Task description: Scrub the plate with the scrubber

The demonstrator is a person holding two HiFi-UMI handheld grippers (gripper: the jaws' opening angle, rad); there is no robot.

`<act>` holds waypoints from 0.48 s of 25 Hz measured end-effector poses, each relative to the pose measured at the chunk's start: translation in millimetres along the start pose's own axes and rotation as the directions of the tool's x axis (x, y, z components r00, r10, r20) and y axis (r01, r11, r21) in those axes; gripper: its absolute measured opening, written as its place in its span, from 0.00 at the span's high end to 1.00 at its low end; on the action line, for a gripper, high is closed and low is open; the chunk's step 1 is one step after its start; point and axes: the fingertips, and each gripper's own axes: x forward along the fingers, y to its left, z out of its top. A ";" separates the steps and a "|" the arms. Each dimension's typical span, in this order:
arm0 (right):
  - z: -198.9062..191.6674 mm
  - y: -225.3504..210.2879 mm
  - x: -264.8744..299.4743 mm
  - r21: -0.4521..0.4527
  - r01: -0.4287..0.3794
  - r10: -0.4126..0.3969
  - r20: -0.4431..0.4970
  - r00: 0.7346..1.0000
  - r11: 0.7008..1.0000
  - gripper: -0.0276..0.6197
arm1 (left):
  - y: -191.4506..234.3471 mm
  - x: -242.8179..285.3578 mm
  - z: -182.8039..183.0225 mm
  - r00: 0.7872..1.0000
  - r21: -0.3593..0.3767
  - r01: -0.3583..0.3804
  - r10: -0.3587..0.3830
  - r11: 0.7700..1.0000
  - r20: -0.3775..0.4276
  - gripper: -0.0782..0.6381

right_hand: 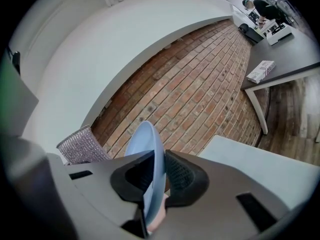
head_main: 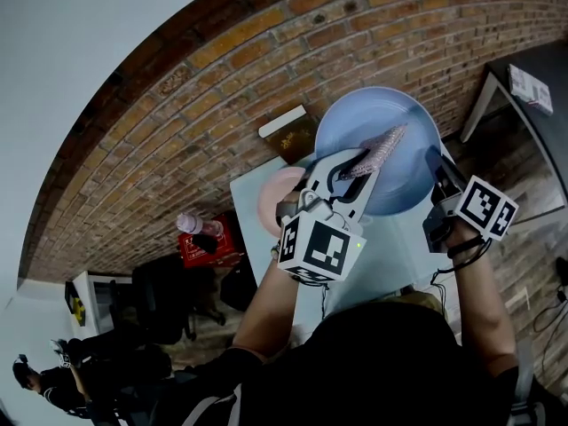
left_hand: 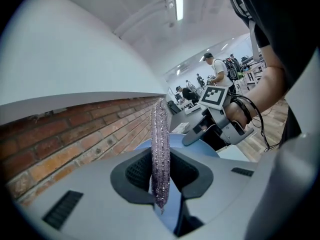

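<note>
A light blue plate is held up on edge above the table, its face toward me in the head view. My right gripper is shut on its right rim; in the right gripper view the rim runs between the two pads of that gripper. My left gripper is shut on a glittery purple scrubber, which lies across the plate's face. In the left gripper view the scrubber stands upright between the jaws of the left gripper, with the plate just behind it. The scrubber also shows left of the plate.
A pink plate lies on the pale table under my left gripper. A dark book rests by the brick wall. A dark desk with a small box stands at the right. A red box sits on the floor.
</note>
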 end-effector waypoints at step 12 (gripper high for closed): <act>-0.2 -6.5 -3.6 -0.009 0.020 -0.020 -0.001 1.000 1.000 0.85 | 36.1 -33.7 -6.5 0.994 -0.048 -0.111 0.111 0.993 0.007 0.78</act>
